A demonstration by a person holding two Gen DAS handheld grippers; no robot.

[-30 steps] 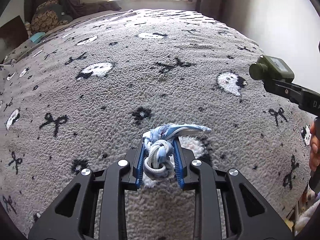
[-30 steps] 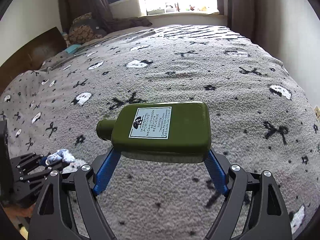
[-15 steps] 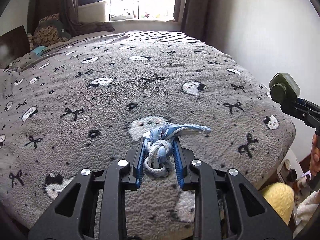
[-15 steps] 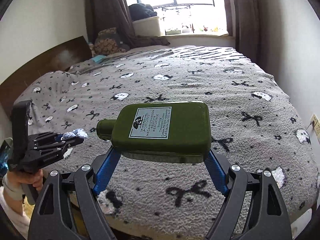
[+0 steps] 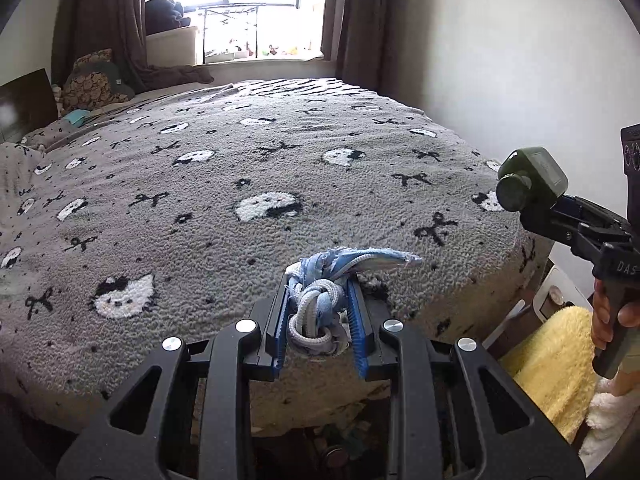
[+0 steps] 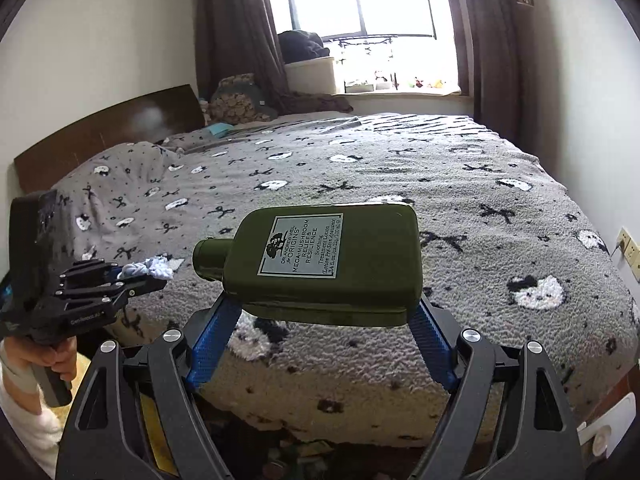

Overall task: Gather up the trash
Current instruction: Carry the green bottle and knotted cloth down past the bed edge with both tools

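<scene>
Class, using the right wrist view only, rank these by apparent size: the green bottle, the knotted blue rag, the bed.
1. bed
2. green bottle, though enlarged by nearness to the camera
3. knotted blue rag

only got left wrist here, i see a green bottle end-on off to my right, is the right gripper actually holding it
Observer: Yes. In the right wrist view the right gripper is shut on the green bottle, one blue finger near its shoulder, the other at its base.
Operator: which way is it lying
Observer: On its side, neck pointing toward the left gripper.
Operator: any label on it
Observer: Yes, the label faces up and reads Origins Mega-Mushroom Relief & Resilience lotion.
</scene>
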